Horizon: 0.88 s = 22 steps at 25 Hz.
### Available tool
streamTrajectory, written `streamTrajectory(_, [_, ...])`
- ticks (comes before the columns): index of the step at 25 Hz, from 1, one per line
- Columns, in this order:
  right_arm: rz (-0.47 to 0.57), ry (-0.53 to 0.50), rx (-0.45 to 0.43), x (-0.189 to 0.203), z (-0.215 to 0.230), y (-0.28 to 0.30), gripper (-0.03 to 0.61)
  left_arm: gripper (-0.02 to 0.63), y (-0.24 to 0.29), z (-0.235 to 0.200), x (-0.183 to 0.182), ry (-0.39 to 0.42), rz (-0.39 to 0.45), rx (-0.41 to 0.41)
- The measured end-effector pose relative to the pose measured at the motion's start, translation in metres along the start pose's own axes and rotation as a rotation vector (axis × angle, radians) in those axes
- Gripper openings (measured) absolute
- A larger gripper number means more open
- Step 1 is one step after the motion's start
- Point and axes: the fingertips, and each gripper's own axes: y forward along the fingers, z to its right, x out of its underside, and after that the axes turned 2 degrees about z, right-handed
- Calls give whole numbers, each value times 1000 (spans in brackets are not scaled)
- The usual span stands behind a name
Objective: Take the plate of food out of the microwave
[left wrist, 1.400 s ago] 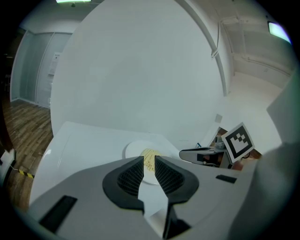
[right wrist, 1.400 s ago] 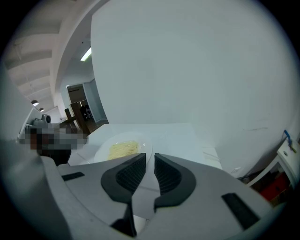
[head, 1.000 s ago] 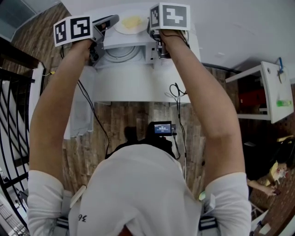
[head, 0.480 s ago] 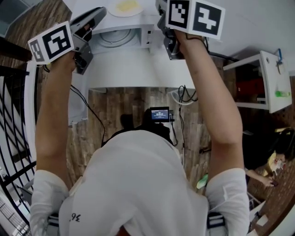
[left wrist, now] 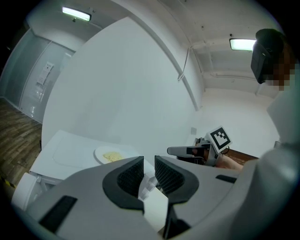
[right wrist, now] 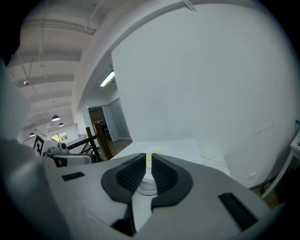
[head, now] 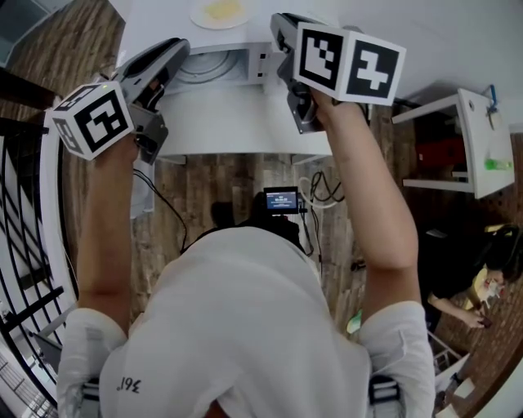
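A white plate (head: 219, 11) with yellow food rests on top of the white microwave (head: 245, 37), whose cavity is open and shows the bare glass turntable (head: 208, 69). My left gripper (head: 176, 47) hangs in front of the microwave at the left, jaws a narrow gap apart with nothing between them (left wrist: 149, 161). My right gripper (head: 278, 24) is at the right, also slightly open and empty (right wrist: 149, 157). Both are clear of the plate (left wrist: 111, 155), which peeks past the right jaws (right wrist: 155, 153). The left gripper view shows the right gripper (left wrist: 187, 151) alongside.
The microwave's open door (head: 237, 122) juts toward me below the cavity. A black railing (head: 24, 204) runs down the left. A white shelf unit (head: 482, 155) stands at the right. A small camera with a screen (head: 282, 200) and cables lie on the wood floor.
Both grippers have drawn back from the plate toward me and spread apart. The plate stays on top of the microwave.
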Motion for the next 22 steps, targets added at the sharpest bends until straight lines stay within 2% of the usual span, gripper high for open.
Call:
streamTrajectory(7, [15,11,-13,9,-7,-12,38,77,-11,5,17,-30,2,12])
streamTrajectory(16, [28,26,-38,21,-18,-27,37,75,-24,20,24,-9,10,30])
streamTrajectory(18, [50,20,-47,22,-22,-32,2,75,-28,23,26,-7,17,35])
streamTrajectory(22, [70,14,-68,29,-29,-44,2,75,-39,33,33,-7,31,47])
